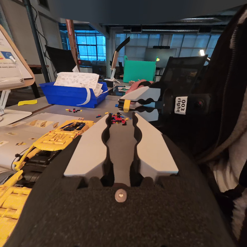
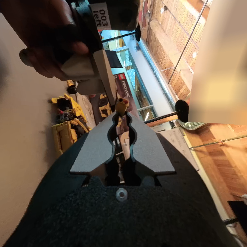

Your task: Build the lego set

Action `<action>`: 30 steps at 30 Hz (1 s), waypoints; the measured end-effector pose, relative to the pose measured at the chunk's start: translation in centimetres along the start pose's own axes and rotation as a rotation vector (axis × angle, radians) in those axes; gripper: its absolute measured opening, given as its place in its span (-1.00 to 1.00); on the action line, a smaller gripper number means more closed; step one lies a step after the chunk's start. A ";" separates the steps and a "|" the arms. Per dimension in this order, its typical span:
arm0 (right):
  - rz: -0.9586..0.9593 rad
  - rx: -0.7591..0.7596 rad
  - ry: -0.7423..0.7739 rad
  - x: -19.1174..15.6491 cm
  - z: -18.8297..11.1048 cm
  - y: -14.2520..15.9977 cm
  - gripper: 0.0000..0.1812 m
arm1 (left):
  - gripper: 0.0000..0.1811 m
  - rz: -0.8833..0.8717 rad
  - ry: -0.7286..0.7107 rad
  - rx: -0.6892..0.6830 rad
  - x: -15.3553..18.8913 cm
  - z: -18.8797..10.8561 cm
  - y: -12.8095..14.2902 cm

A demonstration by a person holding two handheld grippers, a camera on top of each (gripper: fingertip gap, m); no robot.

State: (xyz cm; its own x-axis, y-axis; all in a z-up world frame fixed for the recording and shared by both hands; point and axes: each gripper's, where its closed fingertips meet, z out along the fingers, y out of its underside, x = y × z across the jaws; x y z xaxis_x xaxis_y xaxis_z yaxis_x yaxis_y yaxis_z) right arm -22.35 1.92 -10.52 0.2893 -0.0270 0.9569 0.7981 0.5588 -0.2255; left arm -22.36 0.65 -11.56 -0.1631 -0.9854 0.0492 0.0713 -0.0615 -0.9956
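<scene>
Yellow piece [image 2: 121, 106] in right claw [image 2: 121, 113] tips

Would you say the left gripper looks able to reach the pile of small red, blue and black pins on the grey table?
Probably yes: the left gripper is open and empty, and the pile of small pins lies just beyond its fingertips with nothing between; the right gripper holds a yellow piece above.

Two tools were in view: the left tool [image 1: 121, 116] and the right tool [image 1: 123, 105], which pinched one yellow piece [image 1: 126, 104]. One yellow model [image 1: 57, 139] lay on the worktop [image 1: 120, 133]. There was one blue bin [image 1: 74, 94], one green bag [image 1: 139, 71], one booklet [image 1: 20, 128], and a scatter of small pins [image 1: 118, 119] too many to count.
</scene>
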 end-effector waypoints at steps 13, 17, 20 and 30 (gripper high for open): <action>-0.217 0.065 0.098 1.0 -0.6 -1.9 -0.92 | -0.66 0.028 0.045 0.039 1.2 -0.2 -1.0; -0.195 0.072 0.092 0.9 -0.6 -1.8 -0.92 | -0.67 0.046 0.049 0.039 1.4 -0.2 -1.1; -0.173 0.055 0.046 0.2 -0.3 -1.2 -0.92 | -0.66 0.037 0.068 0.070 1.8 -0.4 -1.7; 0.223 0.013 -0.121 -1.8 0.3 0.3 -0.92 | -0.77 -0.157 0.047 0.047 -0.1 -0.6 -0.8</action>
State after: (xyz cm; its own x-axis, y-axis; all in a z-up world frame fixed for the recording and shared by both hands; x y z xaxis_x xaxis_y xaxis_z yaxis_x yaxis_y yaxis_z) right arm -22.77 2.41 -12.24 0.3916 0.1971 0.8988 0.7146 0.5503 -0.4320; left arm -22.97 0.91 -10.79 -0.2221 -0.9545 0.1990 0.0872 -0.2228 -0.9710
